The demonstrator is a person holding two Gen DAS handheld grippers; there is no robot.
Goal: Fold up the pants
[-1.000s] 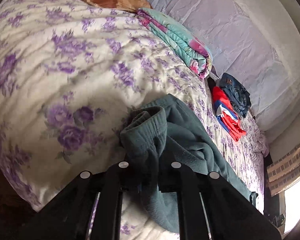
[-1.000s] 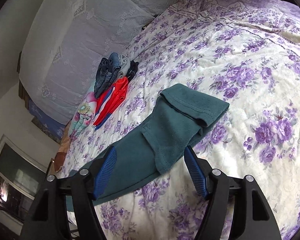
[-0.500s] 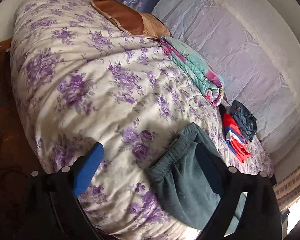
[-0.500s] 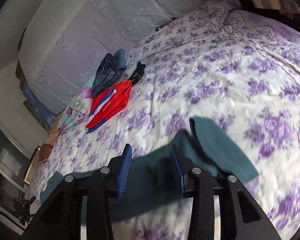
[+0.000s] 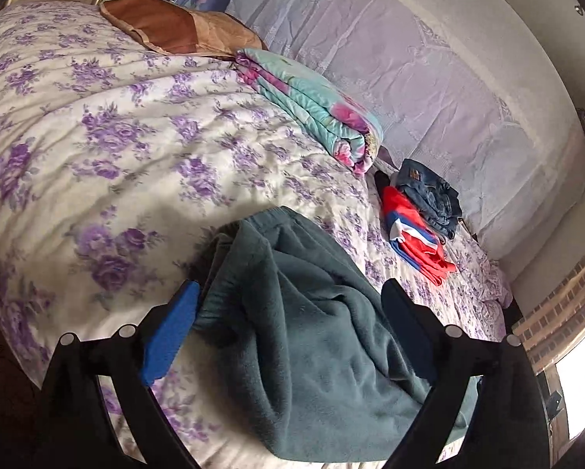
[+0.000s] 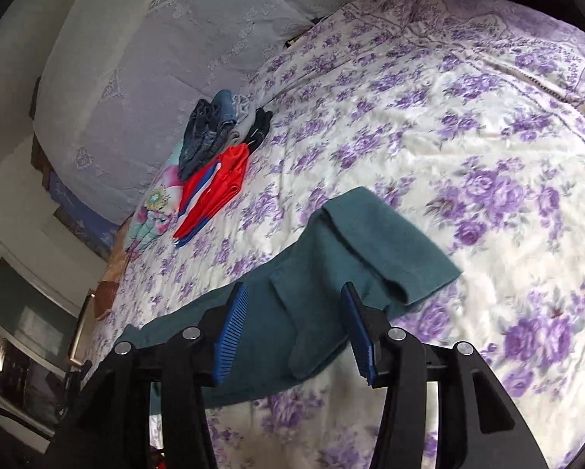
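Both your tongs hover open over the teal pants on the bed.

Your left tongs (image 5: 288, 308) stand spread wide, pads clear of the cloth, straddling the bunched waistband end of the teal pants (image 5: 304, 332). Your right tongs (image 6: 294, 330) are about half open, jaws just opening after a squeeze, the folded leg end lying between the pads but not pinched. The pants stretch along the near edge of the floral bedspread (image 6: 468, 129). Well beyond the pants, against the lace-covered headboard (image 5: 429, 90), lie the red garment (image 6: 214, 191), the jeans (image 6: 206, 129) and a folded quilt (image 5: 312, 101).
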